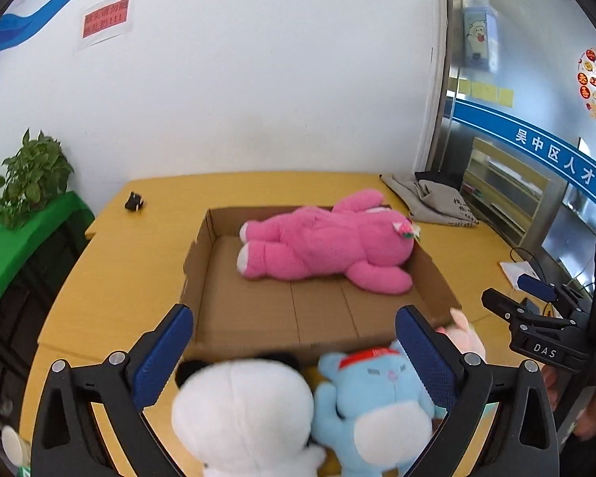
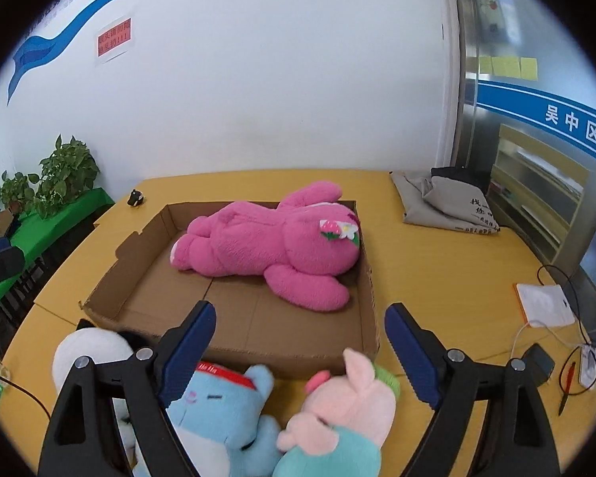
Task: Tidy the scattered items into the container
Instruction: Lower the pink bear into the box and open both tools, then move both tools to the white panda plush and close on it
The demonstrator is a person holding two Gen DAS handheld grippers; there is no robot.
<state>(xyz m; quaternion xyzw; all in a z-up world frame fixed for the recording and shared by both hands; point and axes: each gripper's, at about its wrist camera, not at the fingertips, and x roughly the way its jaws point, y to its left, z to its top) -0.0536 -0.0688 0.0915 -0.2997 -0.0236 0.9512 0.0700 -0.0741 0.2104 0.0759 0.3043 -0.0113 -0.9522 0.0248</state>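
Observation:
A big pink plush [image 1: 322, 246] [image 2: 274, 246] lies on its side in the far half of a shallow cardboard box [image 1: 200, 246] [image 2: 139, 254] on the yellow table. In front of the box's near wall sit a white plush [image 1: 242, 409] [image 2: 87, 353], a blue plush with a red headband [image 1: 377, 397] [image 2: 226, 409] and a small pale pink plush [image 1: 467, 338] [image 2: 349, 393]. My left gripper [image 1: 294, 318] hangs open over the white and blue plushes, holding nothing. My right gripper [image 2: 300, 310] is open above the blue and pale pink plushes, its pads touching none.
A grey cloth bag [image 1: 429, 202] [image 2: 445, 202] lies at the table's far right, and a small black toy [image 1: 134, 202] [image 2: 136, 198] at the far left. A white pad [image 2: 544, 302], cables and a red pen [image 2: 567, 385] lie at the right. Potted plants [image 2: 59, 175] stand on a green-covered stand.

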